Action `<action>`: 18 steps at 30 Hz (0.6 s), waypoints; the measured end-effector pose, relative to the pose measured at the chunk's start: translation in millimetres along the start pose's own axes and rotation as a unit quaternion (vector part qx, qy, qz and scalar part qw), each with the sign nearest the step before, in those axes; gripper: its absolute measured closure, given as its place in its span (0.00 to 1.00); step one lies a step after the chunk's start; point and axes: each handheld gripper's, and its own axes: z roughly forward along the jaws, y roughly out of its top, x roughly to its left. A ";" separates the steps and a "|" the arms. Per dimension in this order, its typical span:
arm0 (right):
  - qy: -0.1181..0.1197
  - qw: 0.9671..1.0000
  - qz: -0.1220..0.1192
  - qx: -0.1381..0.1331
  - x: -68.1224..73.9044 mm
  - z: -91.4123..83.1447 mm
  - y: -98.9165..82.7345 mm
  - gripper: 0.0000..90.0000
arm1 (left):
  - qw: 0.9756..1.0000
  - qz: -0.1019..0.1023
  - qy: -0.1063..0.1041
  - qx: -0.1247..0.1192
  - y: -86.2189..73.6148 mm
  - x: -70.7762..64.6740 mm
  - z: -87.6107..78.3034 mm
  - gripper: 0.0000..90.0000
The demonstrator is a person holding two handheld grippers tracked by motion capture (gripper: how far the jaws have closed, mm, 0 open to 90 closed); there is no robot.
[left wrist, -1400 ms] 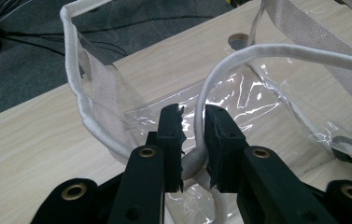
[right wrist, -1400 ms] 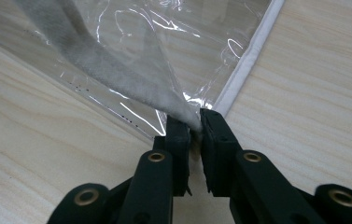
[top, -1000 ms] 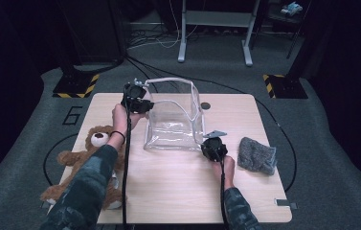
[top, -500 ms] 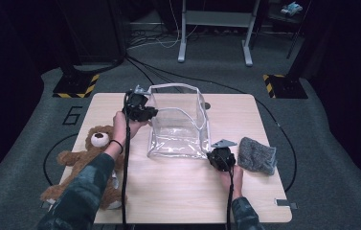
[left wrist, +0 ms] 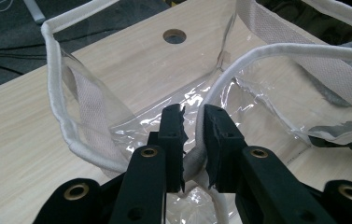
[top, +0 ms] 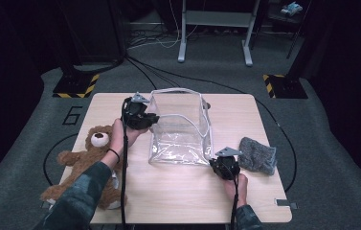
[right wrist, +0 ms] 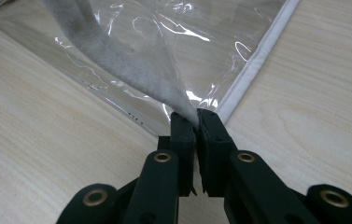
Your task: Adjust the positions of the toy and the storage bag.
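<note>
a teddy bear [top: 84, 160] and grey cloth [top: 258, 155] flank the table [top: 178, 196].

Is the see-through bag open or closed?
Open. The bag's white rim is spread wide, held by both grippers, left and right; nothing shows inside.

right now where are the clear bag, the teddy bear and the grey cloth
clear plastic bag [top: 180, 139]: high view, on its transparent side panel near the table.
teddy bear [top: 84, 160]: high view, on its brown belly at the table's left edge.
grey cloth [top: 258, 155]: high view, on the middle of the crumpled fabric.

Dark room; grey carpet floor [top: 331, 158]; wooden table [top: 178, 191]; metal stand legs [top: 214, 28] behind.
</note>
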 end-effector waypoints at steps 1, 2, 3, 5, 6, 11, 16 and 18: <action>0.003 1.000 -0.002 0.001 -0.4 -1.6 -1.6 0.95 | 1.000 0.000 -0.003 -0.001 -0.6 -1.0 -0.5 0.86; 0.004 1.000 0.001 0.001 0.2 -2.6 -2.5 0.96 | 1.000 0.002 -0.003 0.001 -1.0 -2.0 -1.2 0.86; 0.003 1.000 -0.003 0.001 -0.3 -3.7 -3.3 0.95 | 1.000 0.003 -0.004 0.002 -1.3 -3.1 -1.8 0.86; 0.004 1.000 -0.001 0.000 0.3 -5.3 -4.8 0.95 | 1.000 -0.004 -0.006 0.000 -2.1 -6.2 -3.1 0.86; 0.004 1.000 -0.006 0.000 -0.2 -6.8 -5.4 0.95 | 1.000 0.000 -0.008 0.002 -2.6 -7.6 -4.4 0.86; 0.008 1.000 0.003 -0.003 -2.5 -11.7 -11.5 0.95 | 1.000 0.004 -0.013 0.005 -5.0 -13.1 -7.6 0.86; 0.015 1.000 -0.001 -0.001 0.2 -16.0 -15.2 0.95 | 1.000 -0.005 -0.014 0.003 -8.2 -19.3 -11.7 0.86; 0.011 1.000 -0.005 -0.003 1.3 -17.7 -17.4 0.95 | 1.000 -0.004 -0.013 0.005 -10.0 -21.1 -13.5 0.86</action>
